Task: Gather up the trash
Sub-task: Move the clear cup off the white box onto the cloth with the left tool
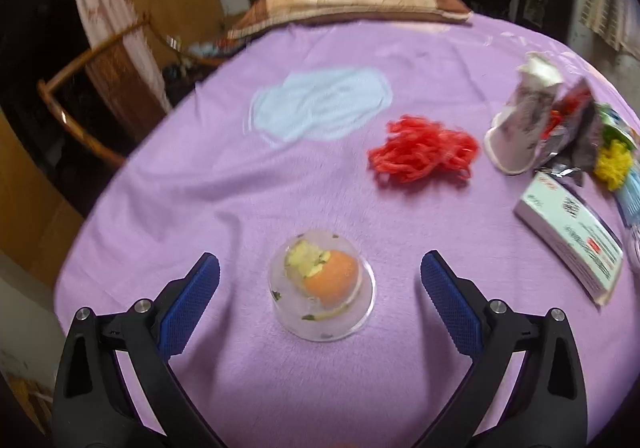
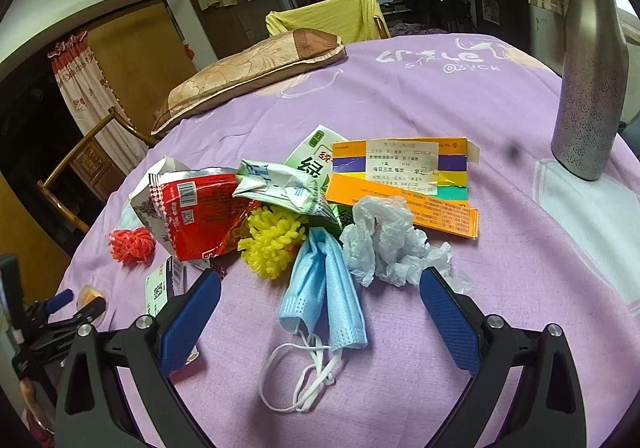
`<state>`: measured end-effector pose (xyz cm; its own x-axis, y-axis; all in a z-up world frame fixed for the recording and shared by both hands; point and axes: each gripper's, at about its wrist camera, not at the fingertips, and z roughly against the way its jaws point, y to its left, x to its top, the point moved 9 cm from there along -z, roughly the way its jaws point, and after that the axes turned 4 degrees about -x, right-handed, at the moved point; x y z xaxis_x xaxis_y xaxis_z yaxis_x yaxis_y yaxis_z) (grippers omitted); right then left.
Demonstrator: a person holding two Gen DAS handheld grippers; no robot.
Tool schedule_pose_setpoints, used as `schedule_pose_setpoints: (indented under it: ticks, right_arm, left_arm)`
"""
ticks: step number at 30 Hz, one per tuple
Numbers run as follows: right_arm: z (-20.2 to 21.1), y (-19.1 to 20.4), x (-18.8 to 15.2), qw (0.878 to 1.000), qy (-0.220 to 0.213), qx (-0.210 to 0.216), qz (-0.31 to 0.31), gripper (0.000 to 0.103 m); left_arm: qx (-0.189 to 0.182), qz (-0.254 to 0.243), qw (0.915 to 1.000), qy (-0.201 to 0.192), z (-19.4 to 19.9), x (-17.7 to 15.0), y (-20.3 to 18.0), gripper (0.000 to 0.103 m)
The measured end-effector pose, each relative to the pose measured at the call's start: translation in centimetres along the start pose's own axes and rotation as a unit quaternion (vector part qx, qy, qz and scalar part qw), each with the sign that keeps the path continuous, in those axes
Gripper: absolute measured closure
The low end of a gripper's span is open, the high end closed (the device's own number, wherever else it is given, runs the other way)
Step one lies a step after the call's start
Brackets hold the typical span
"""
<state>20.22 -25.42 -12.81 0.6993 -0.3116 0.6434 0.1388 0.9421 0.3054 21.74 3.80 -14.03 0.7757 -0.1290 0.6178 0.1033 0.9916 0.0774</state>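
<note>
Left tongs (image 1: 320, 272): released, blue pads spread wide, hovering low over the tabletop with nothing between them but the cup ahead.
Clear cup (image 1: 322, 286): upside down on the purple cloth (image 1: 200, 176), centred in the gap of the left tongs, touching neither pad; an orange peel and yellowish scraps show through its wall.
Red shreds (image 1: 424, 152): loose heap, well beyond the cup and to its right.
Light blue patch (image 1: 320, 106): flat on the cloth, far side, left of the red shreds.
White box (image 1: 568, 232): lying flat near the right edge of the left view, beside a tipped paper cup (image 1: 524, 120).
Right tongs (image 2: 320, 304): released, pads wide apart, empty.
Blue face mask (image 2: 324, 296): crumpled, lying between the right tongs' pads and a little ahead, its white ear loops trailing towards the camera.
Crumpled plastic bag (image 2: 388, 240): just beside the mask, on its right, close to the right pad.
Yellow shreds (image 2: 272, 244): touching the mask's upper left.
Red wrapper (image 2: 192, 216): left of the yellow shreds, in the same heap.
Orange carton (image 2: 404, 184): flattened, behind the plastic bag.
Metal flask (image 2: 592, 76): upright, far right, apart from the heap.
Cushion (image 2: 248, 72): at the far edge of the tabletop.
</note>
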Motion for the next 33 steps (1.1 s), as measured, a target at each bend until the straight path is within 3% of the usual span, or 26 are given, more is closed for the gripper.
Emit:
schedule_pose_setpoints:
  ticks: [8,18,25,33]
  right_arm:
    - [0.0,0.1,0.1,1.0,0.001,0.001,0.004,0.005]
    - [1.6,-0.6,-0.1,1.0,-0.015,0.013,0.008,0.005]
    - [4.1,-3.1,-0.8,0.998,-0.02,-0.044,0.037,0.005]
    - [2.2,-0.5,-1.7,0.998,0.017,-0.007,0.059,0.005]
  left_arm:
    - [-0.037,0.043,0.9966,0.059,-2.2,-0.3,0.2,0.005]
    - [-0.037,0.041,0.997,0.055,-2.1,-0.4,0.1,0.006]
    - [-0.042,0.038,0.997,0.053,-2.1,-0.3,0.0,0.006]
    - [-0.047,0.032,0.997,0.052,-2.0,-0.3,-0.1,0.006]
